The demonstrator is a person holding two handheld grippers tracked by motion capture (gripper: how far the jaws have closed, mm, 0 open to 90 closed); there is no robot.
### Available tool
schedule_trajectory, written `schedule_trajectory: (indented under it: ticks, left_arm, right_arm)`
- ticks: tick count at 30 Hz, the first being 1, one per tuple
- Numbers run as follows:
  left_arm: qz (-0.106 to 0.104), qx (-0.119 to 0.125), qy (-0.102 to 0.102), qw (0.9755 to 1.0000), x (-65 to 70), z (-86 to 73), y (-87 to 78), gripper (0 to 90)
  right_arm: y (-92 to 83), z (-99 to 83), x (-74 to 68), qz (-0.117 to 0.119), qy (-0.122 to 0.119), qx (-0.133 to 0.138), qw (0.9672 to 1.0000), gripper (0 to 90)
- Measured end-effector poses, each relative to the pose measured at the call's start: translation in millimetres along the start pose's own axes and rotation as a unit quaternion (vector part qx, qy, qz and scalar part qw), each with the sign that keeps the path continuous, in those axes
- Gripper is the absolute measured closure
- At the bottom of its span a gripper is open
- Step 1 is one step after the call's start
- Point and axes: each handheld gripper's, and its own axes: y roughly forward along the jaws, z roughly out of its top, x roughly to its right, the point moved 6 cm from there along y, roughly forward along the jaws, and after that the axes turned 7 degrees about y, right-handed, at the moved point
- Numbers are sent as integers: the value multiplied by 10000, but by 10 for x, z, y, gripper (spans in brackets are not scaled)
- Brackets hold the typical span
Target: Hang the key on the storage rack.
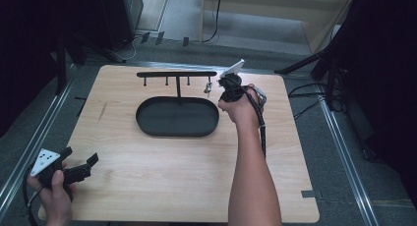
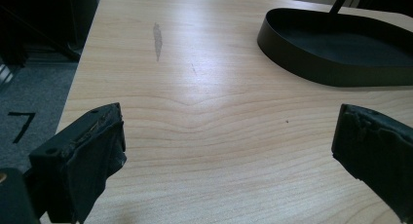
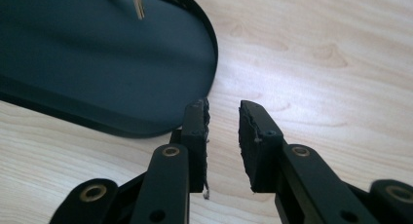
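- Right now my right tool (image 1: pixel 220 82) is up at about 1 o'clock on the counter (image 1: pixel 147 186), just beside the right end of the black hook rack (image 1: pixel 176 74) and the small metal key (image 1: pixel 208 88) hanging there.
- From the high view I cannot tell whether that tool touches the key; they sit very close together.
- My right gripper view looks down past its jaws onto the rounded end of the black oval tray (image 3: pixel 97 63); the jaws stand slightly apart with a narrow gap and nothing between them.
- At the top edge of that same view I see a thin metal tip (image 3: pixel 139 5) hanging over the tray, well clear of the jaws.
- The tray sits at the counter's centre, toward 12 o'clock, its long axis running 9 to 3 o'clock; the rack's bar runs parallel above it on a single post rising from the tray's far side.
- The key hangs straight down, its long axis vertical, from the rightmost peg.
- My left tool (image 1: pixel 78 167) rests at about 8 o'clock near the counter's corner, well apart from the tray, pointing toward 2 o'clock.
- My left gripper view shows what the high view does not: its jaws spread wide over bare wood, with a grey smudge (image 2: pixel 157 39) on the counter ahead and the tray's wall off at 1 o'clock.
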Motion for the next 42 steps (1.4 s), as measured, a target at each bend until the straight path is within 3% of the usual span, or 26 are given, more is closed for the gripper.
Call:
schedule_trajectory:
  ticks: [9, 15, 18, 19, 22, 23, 27, 29, 30, 32, 34, 37, 39, 42]
  left_arm:
    - [10, -3, 11, 10000, 3, 0, 0, 0]
    - [15, -9, 15, 10000, 3, 0, 0, 0]
    - [16, -9, 18, 10000, 3, 0, 1, 0]
    - [15, -11, 14, 10000, 3, 0, 0, 0]
    - [22, -8, 22, 10000, 4, 0, 2, 0]
    - [22, -8, 22, 10000, 4, 0, 2, 0]
    - [17, -4, 22, 10000, 4, 0, 1, 0]
    - [11, -3, 26, 10000, 6, 0, 1, 0]
    - [8, -5, 36, 10000, 6, 0, -1, 0]
    - [9, -5, 36, 10000, 6, 0, -1, 0]
    - [8, 1, 39, 10000, 7, 0, -1, 0]
    - [9, 0, 33, 10000, 7, 0, -1, 0]
    - [14, 1, 43, 10000, 8, 0, 0, 0]
    - [26, -6, 61, 10000, 10, 0, 4, 0]
  right_arm:
    - [205, -241, 222, 1, 189, -208, 9996, 661]
    - [324, -398, 395, -2, 370, -206, 9991, 547]
    - [373, -482, 477, -43, 516, -238, 9984, 473]
    - [406, -540, 526, -8, 673, -251, 9974, 407]
    - [459, -637, 601, -42, 844, -254, 9961, 261]
    - [459, -637, 601, -42, 844, -254, 9961, 261]
    - [505, -766, 697, 91, 1064, -93, 9942, 153]
    - [530, -846, 755, 22, 1059, -19, 9944, 79]
    - [552, -926, 812, -25, 1135, 76, 9935, 0]
    - [559, -971, 845, -93, 1201, 130, 9926, 0]
    - [547, -1060, 918, -264, 1315, 380, 9902, 0]
    - [534, -1276, 1003, -164, 1446, 810, 9860, 0]
    - [532, -1334, 1021, -133, 1466, 904, 9850, 0]
    - [534, -1497, 1082, -70, 1532, 1219, 9806, 0]
